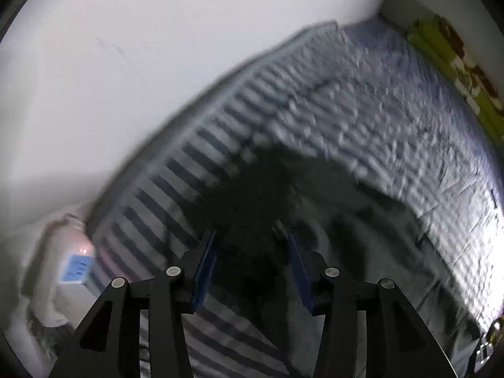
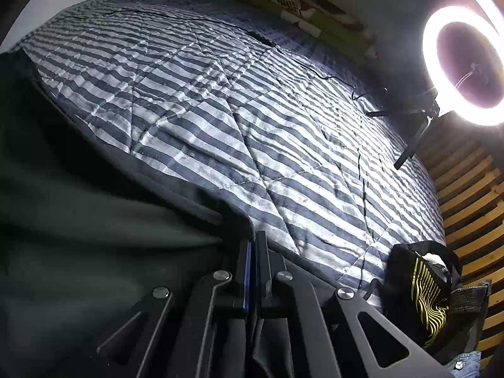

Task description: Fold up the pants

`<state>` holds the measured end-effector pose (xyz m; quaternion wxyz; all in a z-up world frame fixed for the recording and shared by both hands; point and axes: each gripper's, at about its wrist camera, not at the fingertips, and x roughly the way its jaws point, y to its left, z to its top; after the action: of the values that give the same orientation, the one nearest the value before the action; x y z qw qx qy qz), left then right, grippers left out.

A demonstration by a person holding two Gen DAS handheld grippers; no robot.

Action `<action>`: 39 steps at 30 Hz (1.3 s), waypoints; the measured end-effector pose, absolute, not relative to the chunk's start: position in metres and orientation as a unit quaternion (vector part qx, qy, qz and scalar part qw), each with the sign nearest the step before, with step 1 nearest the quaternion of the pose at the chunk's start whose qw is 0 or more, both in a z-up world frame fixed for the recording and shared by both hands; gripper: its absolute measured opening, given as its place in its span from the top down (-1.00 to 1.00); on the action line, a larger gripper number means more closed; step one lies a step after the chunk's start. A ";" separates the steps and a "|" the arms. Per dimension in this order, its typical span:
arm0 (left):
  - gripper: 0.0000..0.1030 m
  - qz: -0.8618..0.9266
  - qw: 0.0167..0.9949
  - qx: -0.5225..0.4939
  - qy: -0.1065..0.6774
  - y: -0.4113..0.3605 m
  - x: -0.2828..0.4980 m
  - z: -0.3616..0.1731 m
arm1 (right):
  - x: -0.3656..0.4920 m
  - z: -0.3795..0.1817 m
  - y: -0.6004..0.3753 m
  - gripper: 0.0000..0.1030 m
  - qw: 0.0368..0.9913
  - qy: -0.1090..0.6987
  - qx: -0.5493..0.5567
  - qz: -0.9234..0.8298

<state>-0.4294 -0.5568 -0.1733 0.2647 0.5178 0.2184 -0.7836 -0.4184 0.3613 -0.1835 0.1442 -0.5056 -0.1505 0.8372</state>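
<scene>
**On a striped quilt: dark pants, one claw parted, one clamped**

Across a bed, a blue-and-white striped quilt (image 2: 239, 132) serves as the working surface, and everything below is placed relative to it.

Dark pants (image 2: 78, 220) lie on the quilt's near left part in the right wrist view, their hemmed edge running diagonally over the stripes toward the right gripper (image 2: 252, 252). That gripper's two fingers are pressed together, with an edge of the dark cloth pinched between the blue pads; more cloth hangs below the fingers.

The left wrist view is blurred. The left gripper (image 1: 249, 252) points steeply down at the quilt, its blue-padded fingers standing partly apart. Nothing is clamped between them; a dark patch of the pants (image 1: 267, 195) lies on the stripes just beyond and between the fingertips. Whether the tips touch the cloth cannot be told.

At the quilt's near right corner sits an open black bag (image 2: 422, 286) with a yellow wavy print; something white shows in its mouth, too small to identify. Beyond the quilt's right edge glows a ring light (image 2: 463, 63) on a black tripod, whose legs stand on the quilt. A thin black cable (image 2: 315, 74) trails over the quilt's far side. Green patterned bedding (image 2: 315, 15) lines the far edge.
</scene>
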 end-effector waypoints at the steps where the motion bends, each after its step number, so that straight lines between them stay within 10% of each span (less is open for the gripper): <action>1: 0.61 -0.789 0.266 0.520 0.193 -0.548 -0.433 -0.178 | -0.419 -0.183 0.362 0.97 0.145 -0.154 -0.506 0.837; 3: 0.97 -0.793 0.272 0.522 0.156 -0.534 -0.441 -0.182 | -0.418 -0.182 0.361 0.97 0.146 -0.153 -0.505 0.837; 15: 0.82 -0.784 0.334 0.510 0.112 -0.548 -0.470 -0.162 | -0.434 -0.171 0.358 0.95 0.113 -0.105 -0.518 0.841; 22: 0.47 -0.807 0.363 0.457 0.093 -0.530 -0.438 -0.112 | -0.363 -0.087 0.414 0.22 0.086 0.016 -0.468 0.880; 39: 0.45 -0.838 -0.145 0.525 0.006 -0.069 -0.430 -0.110 | -0.228 -0.143 0.465 0.03 0.133 0.176 -0.442 0.869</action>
<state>-0.4302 -0.0691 -0.1102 -0.1452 0.5252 0.0062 -0.8385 -0.2279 0.4654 -0.1428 0.1328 -0.4419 0.1764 0.8695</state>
